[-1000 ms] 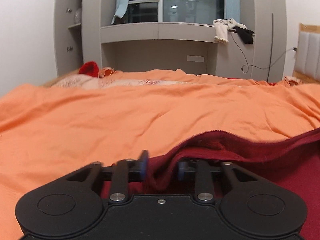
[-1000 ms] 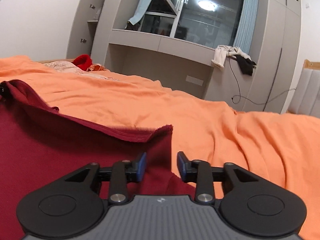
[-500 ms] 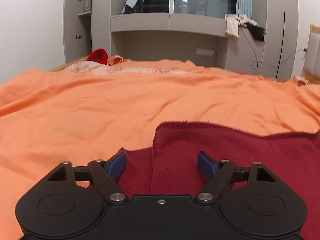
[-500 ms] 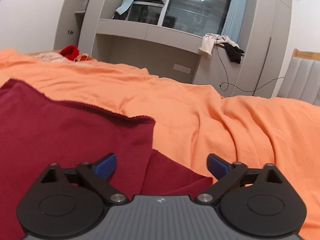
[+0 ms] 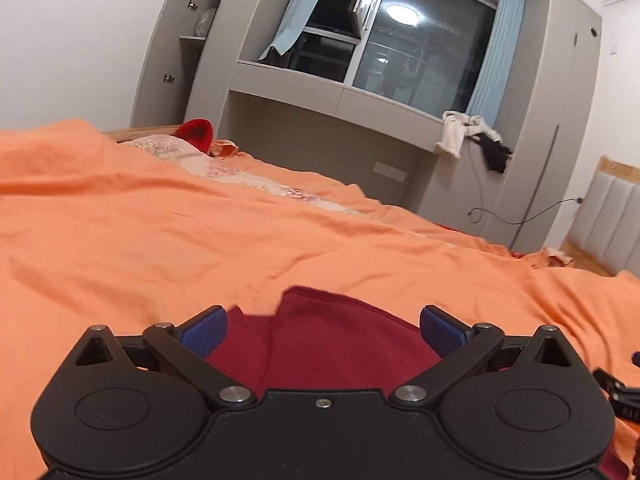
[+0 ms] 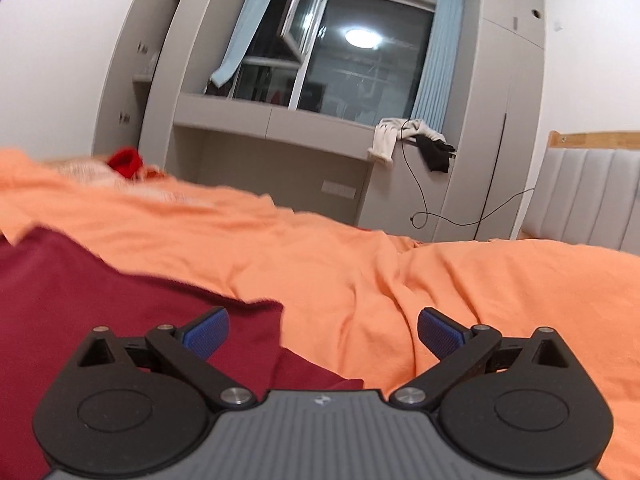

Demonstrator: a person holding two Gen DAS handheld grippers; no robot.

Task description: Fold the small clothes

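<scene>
- Left gripper [image 5: 322,330]: jaws spread wide, having just been opening; the blue pads [image 5: 204,330] touch nothing, and the dark red garment [image 5: 320,344] lies below the gap, not gripped.
- Right gripper [image 6: 323,330]: jaws likewise spread wide after just opening; nothing is clamped. Its left pad [image 6: 208,332] hangs over the garment [image 6: 80,300]; its right pad hangs over the orange bedsheet [image 6: 440,276].
- Dark red garment: lies flat on the orange bedsheet [image 5: 160,240] at the near edge of both views. In the left wrist view a folded upper layer overlaps a lower layer, with a seam-like edge running near-to-far; the near part is hidden behind the gripper body. In the right wrist view the garment fills the near left, its far edge is blurred, and a second layer shows below the corner; the left side is cut off by the frame.
- At the right edge of the left wrist view, black parts [image 5: 624,396] are cut off; identity cannot be confirmed.
- Far side of the bed: a red item [image 5: 196,132] and a pale patterned cloth [image 5: 224,168], both too soft to identify further.
- Far wall: grey built-in cabinet [image 6: 280,152], window [image 6: 356,76] with blue curtains, and light and dark clothes [image 6: 412,140] draped on the ledge.
- Far right: padded headboard [image 6: 588,196], partly cut off.
</scene>
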